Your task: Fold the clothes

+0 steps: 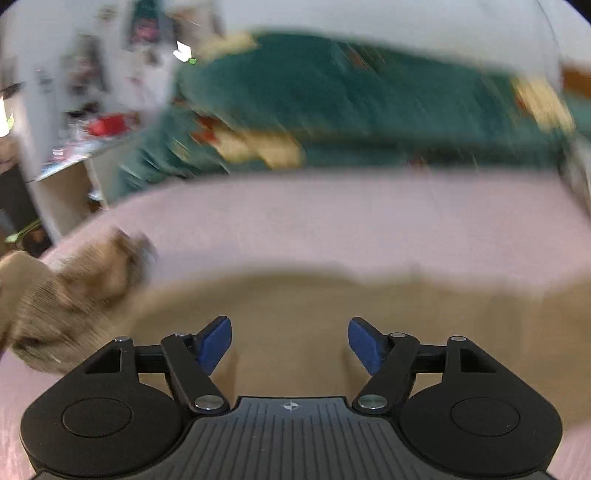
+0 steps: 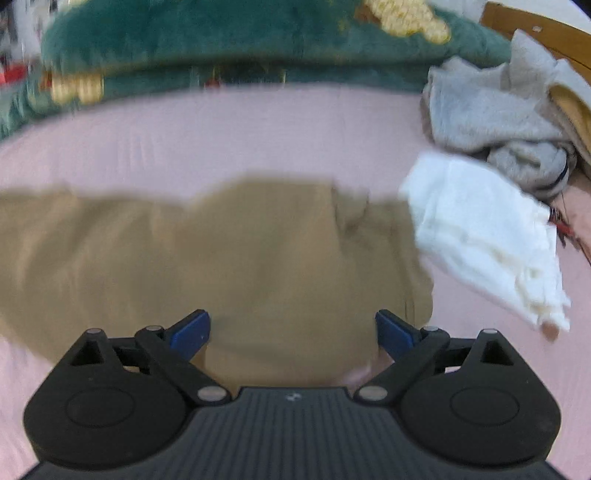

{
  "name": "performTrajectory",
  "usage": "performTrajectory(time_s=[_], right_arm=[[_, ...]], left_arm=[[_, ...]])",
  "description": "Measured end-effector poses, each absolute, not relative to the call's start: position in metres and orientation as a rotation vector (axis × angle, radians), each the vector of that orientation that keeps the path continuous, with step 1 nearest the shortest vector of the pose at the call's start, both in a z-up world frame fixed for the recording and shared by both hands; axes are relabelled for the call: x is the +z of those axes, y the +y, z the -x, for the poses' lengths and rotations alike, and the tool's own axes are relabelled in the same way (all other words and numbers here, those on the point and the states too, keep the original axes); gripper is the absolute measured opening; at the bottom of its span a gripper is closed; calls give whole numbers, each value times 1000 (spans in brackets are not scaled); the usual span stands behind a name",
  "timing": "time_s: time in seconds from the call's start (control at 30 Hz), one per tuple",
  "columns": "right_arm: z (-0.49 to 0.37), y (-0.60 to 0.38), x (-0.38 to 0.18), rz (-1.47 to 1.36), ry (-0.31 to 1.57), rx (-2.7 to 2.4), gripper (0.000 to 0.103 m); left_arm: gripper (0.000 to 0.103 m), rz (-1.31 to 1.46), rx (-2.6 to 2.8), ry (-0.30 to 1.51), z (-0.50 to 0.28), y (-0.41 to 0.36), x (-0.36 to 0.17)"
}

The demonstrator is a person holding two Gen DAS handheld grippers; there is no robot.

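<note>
— Across the pink bedsheet [image 2: 221, 133], what lies spread out?
— A tan garment [image 2: 229, 251], flat on the sheet, with a green blanket [image 2: 207, 33] behind it, a grey heap of clothes [image 2: 491, 110] and a white folded cloth [image 2: 480, 232] to the right.
— And the claws?
— The right gripper [image 2: 291, 332] is spread wide over the tan fabric, nothing between its blue pads [image 2: 190, 336]. The left gripper [image 1: 290, 345] also gapes, empty, above the same garment; a crumpled tan end [image 1: 81, 291] lies to its left.

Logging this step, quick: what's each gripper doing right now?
Left gripper: open, holding nothing, over the tan garment.
Right gripper: open, holding nothing.
</note>
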State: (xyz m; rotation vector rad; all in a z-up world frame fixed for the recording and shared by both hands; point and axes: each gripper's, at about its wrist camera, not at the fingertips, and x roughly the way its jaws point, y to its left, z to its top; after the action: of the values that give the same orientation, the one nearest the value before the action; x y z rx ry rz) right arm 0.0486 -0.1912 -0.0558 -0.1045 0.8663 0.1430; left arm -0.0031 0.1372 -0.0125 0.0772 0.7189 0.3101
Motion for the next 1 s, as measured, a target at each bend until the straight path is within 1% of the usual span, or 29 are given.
performTrajectory(time_s=[0.07,0.13,0.17,0.2,0.23,0.27,0.3,0.37,0.4,0.47,0.53,0.57,0.6,0.63,0.67,0.7,0.77,0.8,1.0], right_arm=[[-43,-191,-63,106,875,146,96],[-38,-196,-63,73,880,155,93],[-35,-198,-64,56,883,160,88],[-33,-199,-62,53,884,168,77],[-31,-200,-59,54,885,178,69],[-29,-200,-56,50,892,192,47],[-27,-200,-52,46,900,207,28],[-22,-200,-46,60,910,230,19],[-20,-199,-43,69,914,242,19],[-16,-201,-46,65,921,232,20],[-13,-209,-44,0,908,215,25],[-11,-213,-41,-32,898,210,36],[-11,-216,-38,-50,885,196,55],[-11,-219,-32,-54,866,181,65],[-14,-222,-26,-46,837,166,80],[-18,-225,-18,-35,802,147,88],[-32,-229,-5,-13,757,127,95],[-42,-227,-1,2,749,119,96],[-114,-210,-7,26,825,99,96]], left_arm=[[72,-114,299,745,7,126,-40],[72,-123,307,708,13,123,-47],[72,-107,308,711,14,125,-46],[72,-98,307,718,14,129,-44],[71,-91,306,726,14,133,-42],[70,-85,304,734,14,137,-39],[70,-80,301,738,15,141,-38],[70,-73,290,740,20,146,-38],[70,-69,281,736,23,146,-40],[70,-61,262,721,32,147,-43],[70,-40,258,696,40,147,-40],[70,-32,256,673,43,147,-36],[70,-34,252,648,45,145,-32],[71,-48,250,631,45,143,-29],[71,-75,249,623,41,139,-26],[72,-100,247,621,36,135,-25],[72,-119,252,634,26,132,-24],[72,-121,257,647,20,133,-23],[72,-14,313,677,-5,157,-8]])
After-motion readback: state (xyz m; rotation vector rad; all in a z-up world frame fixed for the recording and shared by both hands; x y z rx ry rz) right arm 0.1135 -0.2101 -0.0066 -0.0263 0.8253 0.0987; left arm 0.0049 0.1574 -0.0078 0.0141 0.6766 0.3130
